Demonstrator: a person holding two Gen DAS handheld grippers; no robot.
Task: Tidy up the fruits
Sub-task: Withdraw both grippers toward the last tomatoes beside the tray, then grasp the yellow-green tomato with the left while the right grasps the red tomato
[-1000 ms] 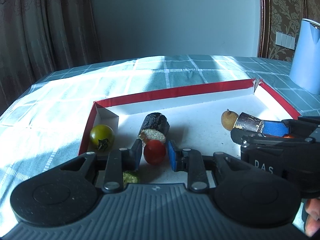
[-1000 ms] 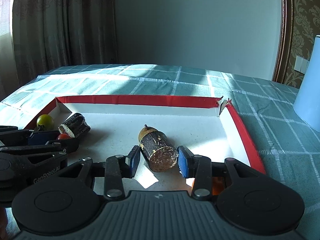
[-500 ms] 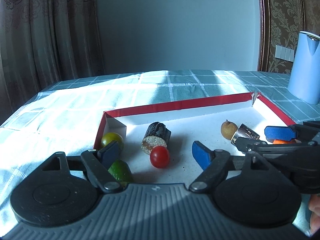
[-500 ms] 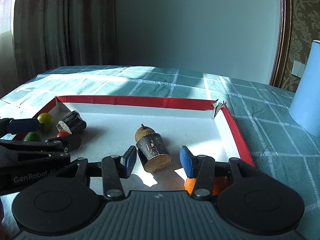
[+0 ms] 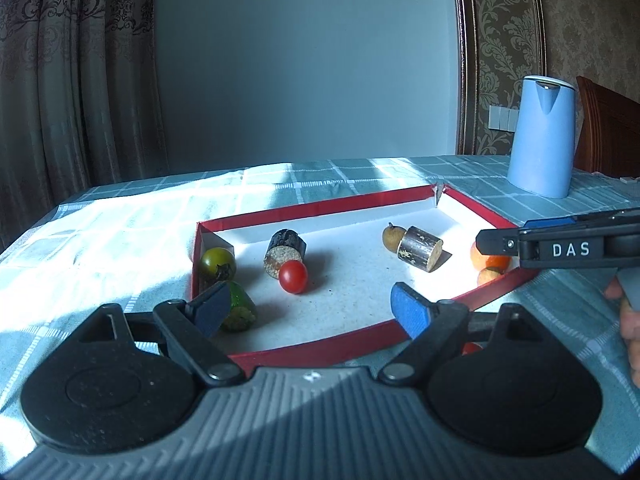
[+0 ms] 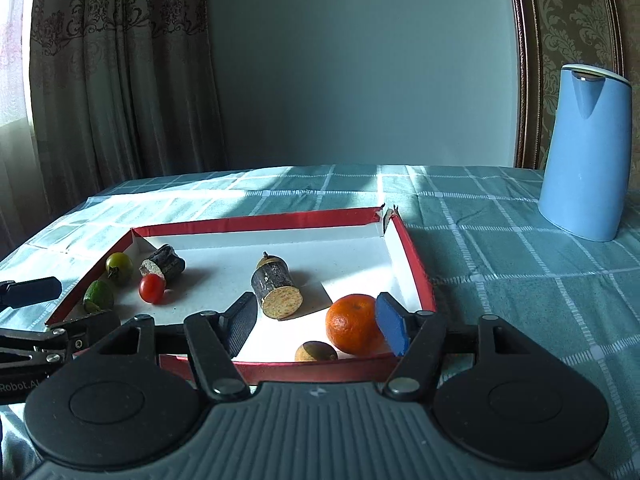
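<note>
A red-rimmed white tray (image 5: 320, 208) (image 6: 256, 222) holds the fruit. At its left lie a green tomato (image 5: 218, 263), a green fruit (image 5: 239, 304), a red cherry tomato (image 5: 293, 277) (image 6: 152, 288) and a dark cane piece (image 5: 285, 252). A second cane piece (image 6: 276, 290) lies mid-tray against a longan (image 5: 391, 237). An orange (image 6: 352, 324) and a small brown fruit (image 6: 316, 352) sit in the near right corner. My left gripper (image 5: 310, 312) and right gripper (image 6: 316, 326) hover at the tray's near rim. Both have their jaws opening, with nothing pressed between the pads.
A tall blue kettle (image 6: 584, 152) (image 5: 540, 140) stands on the checked tablecloth to the right of the tray. Curtains hang at the left and a wall lies behind. A person's fingers (image 5: 630, 320) show at the right edge.
Both grippers have opened and drawn back from the tray. The left let go of the red cherry tomato; the right let go of the cane piece. Both items now lie in the tray.
</note>
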